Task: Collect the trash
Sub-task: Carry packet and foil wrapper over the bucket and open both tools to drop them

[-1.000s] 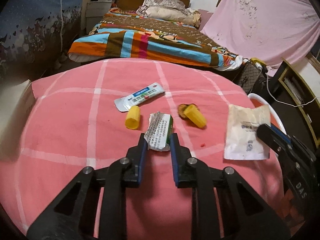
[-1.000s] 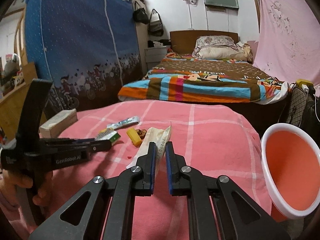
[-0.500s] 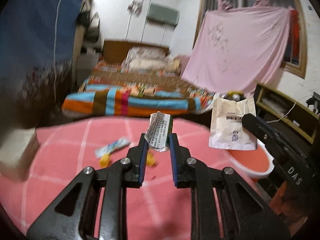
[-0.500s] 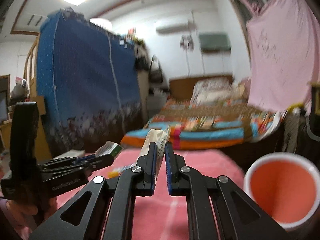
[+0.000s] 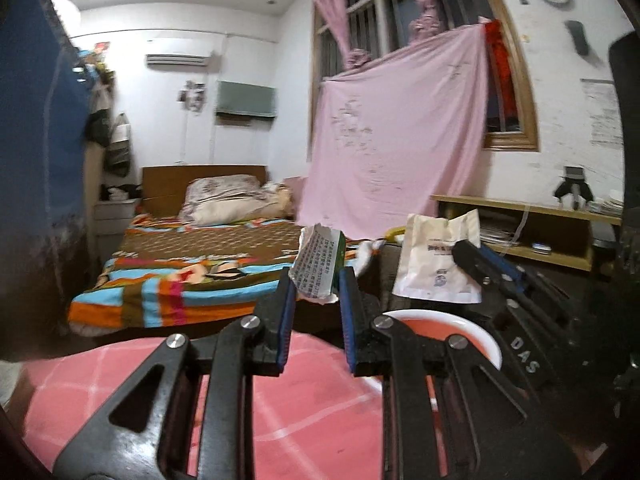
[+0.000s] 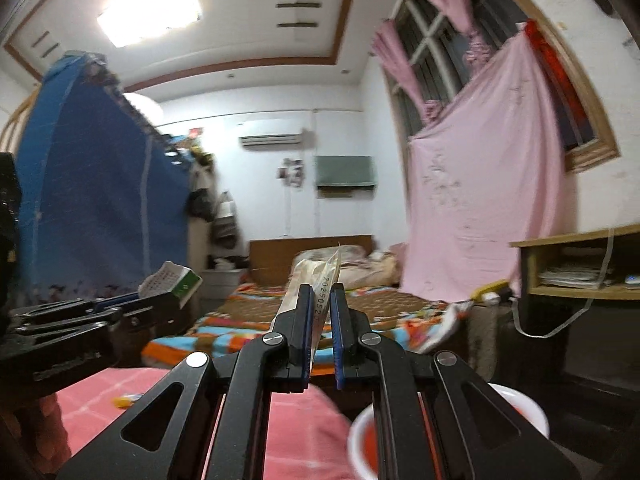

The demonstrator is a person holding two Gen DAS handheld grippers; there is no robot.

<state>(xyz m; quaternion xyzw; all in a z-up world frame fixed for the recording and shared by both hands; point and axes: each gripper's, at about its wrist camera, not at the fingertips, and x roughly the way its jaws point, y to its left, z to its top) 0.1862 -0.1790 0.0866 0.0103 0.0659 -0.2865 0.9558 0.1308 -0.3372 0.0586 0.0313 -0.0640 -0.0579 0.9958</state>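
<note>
My left gripper (image 5: 316,280) pinches the flimsy torn wrapper (image 5: 318,266), my right gripper (image 6: 321,300) the limp white pouch (image 6: 316,280), both gripped low.

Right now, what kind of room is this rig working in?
Almost certainly a lived-in home bedroom: a made bed with a striped quilt and pillows against a wooden headboard, a wall air conditioner, and a pink sheet hung over the barred window.

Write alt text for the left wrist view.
Left tongs clamp a torn printed wrapper above a pink checked cloth. Right tongs hold a white pouch over a red bin; a bed lies behind.
</note>
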